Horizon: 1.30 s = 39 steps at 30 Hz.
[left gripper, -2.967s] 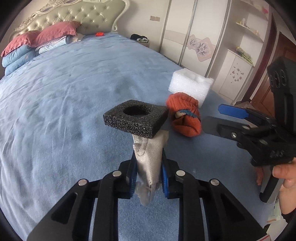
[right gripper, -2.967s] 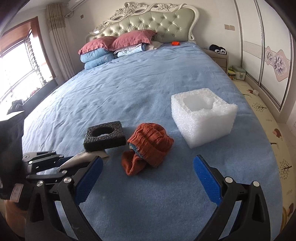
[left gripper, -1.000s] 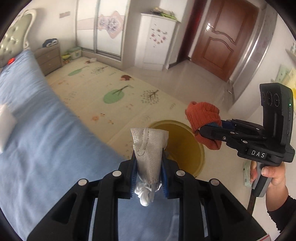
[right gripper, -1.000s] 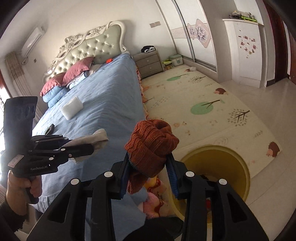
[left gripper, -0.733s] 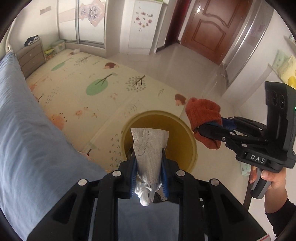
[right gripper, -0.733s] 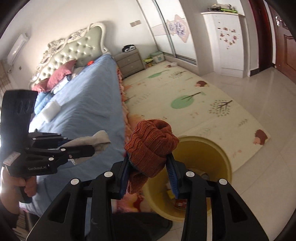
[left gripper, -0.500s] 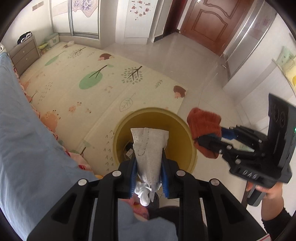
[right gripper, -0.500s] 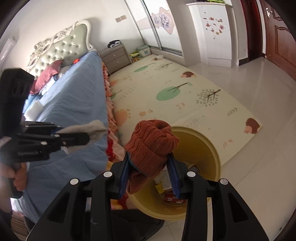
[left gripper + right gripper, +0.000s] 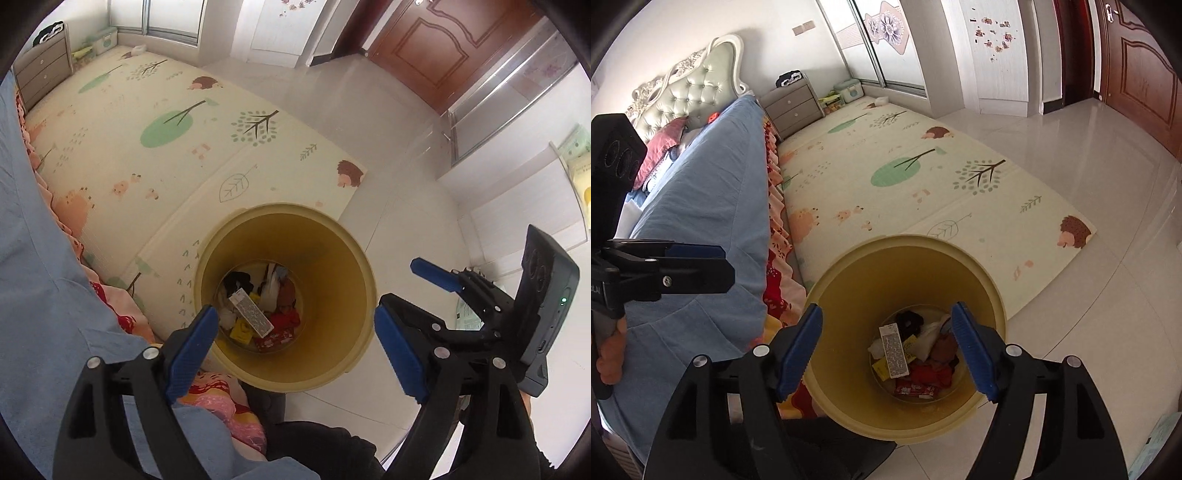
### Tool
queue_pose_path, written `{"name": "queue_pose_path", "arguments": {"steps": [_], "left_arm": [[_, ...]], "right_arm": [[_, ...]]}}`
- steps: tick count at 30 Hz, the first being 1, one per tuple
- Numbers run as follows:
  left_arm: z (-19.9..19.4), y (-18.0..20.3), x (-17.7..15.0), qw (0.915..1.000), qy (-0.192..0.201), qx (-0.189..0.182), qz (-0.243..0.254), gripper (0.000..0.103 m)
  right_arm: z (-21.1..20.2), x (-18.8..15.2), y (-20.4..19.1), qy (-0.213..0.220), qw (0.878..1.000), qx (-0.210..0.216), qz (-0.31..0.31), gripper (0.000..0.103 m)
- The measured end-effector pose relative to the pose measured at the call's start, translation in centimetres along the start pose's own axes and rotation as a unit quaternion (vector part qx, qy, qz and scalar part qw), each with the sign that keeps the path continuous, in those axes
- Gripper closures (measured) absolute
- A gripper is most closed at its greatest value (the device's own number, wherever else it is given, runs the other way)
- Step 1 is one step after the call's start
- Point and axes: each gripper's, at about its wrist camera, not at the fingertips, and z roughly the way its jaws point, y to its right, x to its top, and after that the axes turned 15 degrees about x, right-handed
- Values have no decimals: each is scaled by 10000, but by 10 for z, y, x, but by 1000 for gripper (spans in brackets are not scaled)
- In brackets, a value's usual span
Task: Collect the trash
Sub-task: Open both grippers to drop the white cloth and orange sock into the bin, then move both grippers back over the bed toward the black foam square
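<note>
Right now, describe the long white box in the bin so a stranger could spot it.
Find the yellow bin on the floor beside the bed. Look down among the trash at its bottom. The box is the long white one with printed text, lying diagonally on top.

Blue bed [image 9: 701,206] along left, red-pink frill at edge. Cream play mat [image 9: 177,122] with trees, hedgehogs, beside bed. Grey nightstand [image 9: 792,105] at mat's far end. Brown door [image 9: 439,51] beyond tiled floor [image 9: 1108,229].
</note>
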Motion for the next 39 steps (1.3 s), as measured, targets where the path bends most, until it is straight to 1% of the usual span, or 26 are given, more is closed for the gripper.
{"name": "queue_pose_path", "arguments": {"steps": [3, 8, 11, 14, 18, 23, 25, 28, 32, 33, 35, 37, 39], "left_arm": [[-4, 1, -3, 9999, 132, 26, -9, 17], [-15, -3, -6, 9983, 537, 159, -138, 17], [-26, -4, -9, 9965, 808, 160, -163, 17], [-37, -3, -13, 9941, 1074, 69, -125, 14], [-59, 0, -21, 9865, 1630, 84, -90, 12], [-83, 3, -34, 9800, 1986, -136, -26, 9], [-95, 0, -43, 9757, 2185, -133, -13, 7], [-109, -2, -54, 9714, 2374, 48, 58, 7], [-132, -15, -75, 9655, 2586, 288, 49, 6], [-140, -21, -82, 9629, 2671, 381, 13, 4], [-153, -35, -97, 9575, 2833, 547, -66, 4], [-170, -51, -113, 9492, 3014, 881, -206, 4], [-184, -67, -127, 9428, 3133, 1083, -348, 4]], "right_arm": [[-4, 0, 0, 30, 9999, 86, 87, 29], [-10, 0, -4, 195, 9997, 136, 56, 26], [-14, 0, -8, 236, 9995, 174, 69, 26], [-19, 0, -13, 268, 9996, 121, 43, 21], [-28, -1, -21, 334, 9992, 195, 31, 20], [-42, 0, -35, 598, 9981, 32, -141, 15], [-47, 1, -43, 709, 9972, 43, -228, 14], [-52, 4, -56, 811, 9961, 62, -351, 13], [-57, 8, -79, 890, 9942, 321, -515, 13], [-59, 8, -87, 937, 9929, 397, -615, 11], [-63, 9, -105, 1057, 9894, 509, -860, 8], [-64, 10, -126, 1191, 9842, 634, -1146, 8], [-62, 11, -148, 1253, 9790, 790, -1398, 8]]}}
